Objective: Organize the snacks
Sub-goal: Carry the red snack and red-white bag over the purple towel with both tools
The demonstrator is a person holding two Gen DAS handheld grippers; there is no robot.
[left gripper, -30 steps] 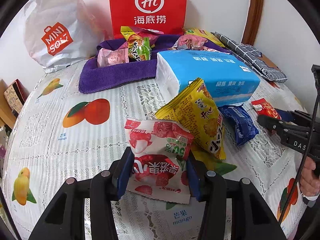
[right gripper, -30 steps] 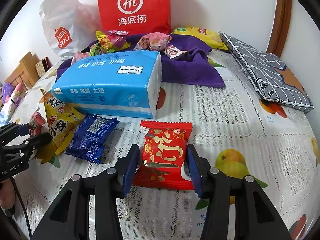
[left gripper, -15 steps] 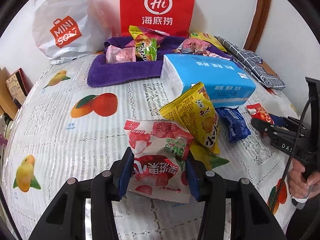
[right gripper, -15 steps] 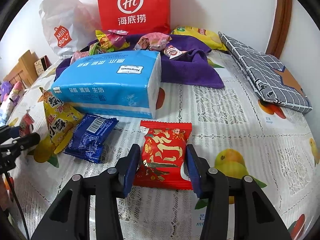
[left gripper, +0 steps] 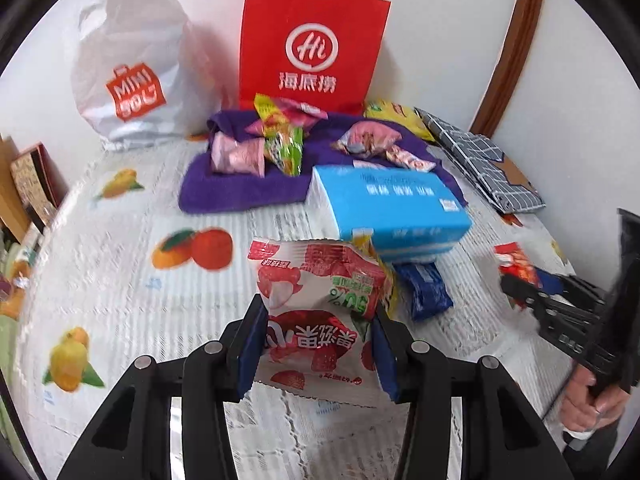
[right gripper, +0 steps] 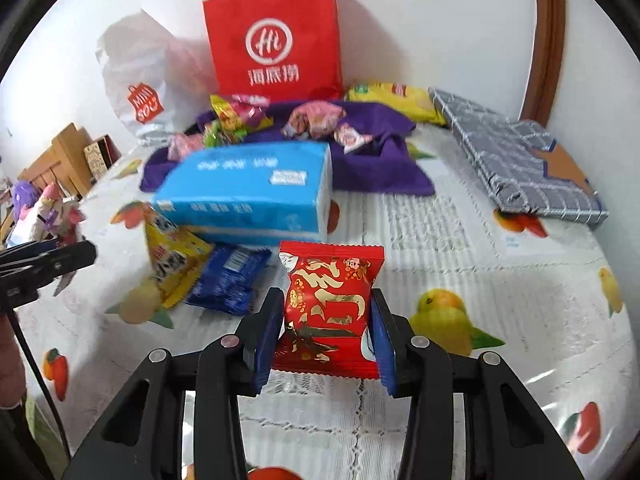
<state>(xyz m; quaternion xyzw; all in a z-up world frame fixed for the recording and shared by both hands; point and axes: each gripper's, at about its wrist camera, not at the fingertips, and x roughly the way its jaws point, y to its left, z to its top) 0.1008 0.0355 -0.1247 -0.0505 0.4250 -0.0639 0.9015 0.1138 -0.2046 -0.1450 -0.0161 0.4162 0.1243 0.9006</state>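
red packet (right gripper: 330, 304) one, strawberry packet (left gripper: 316, 312) one — each clamped in jaws.

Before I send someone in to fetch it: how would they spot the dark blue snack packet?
Find the big light-blue tissue pack in the middle of the table. Against its near edge lie a yellow packet and the dark blue snack packet, side by side. It is the only navy wrapper, flat, with a white barcode patch.

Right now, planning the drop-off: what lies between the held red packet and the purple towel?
The blue tissue pack lies between red packet and purple towel, right wrist view.
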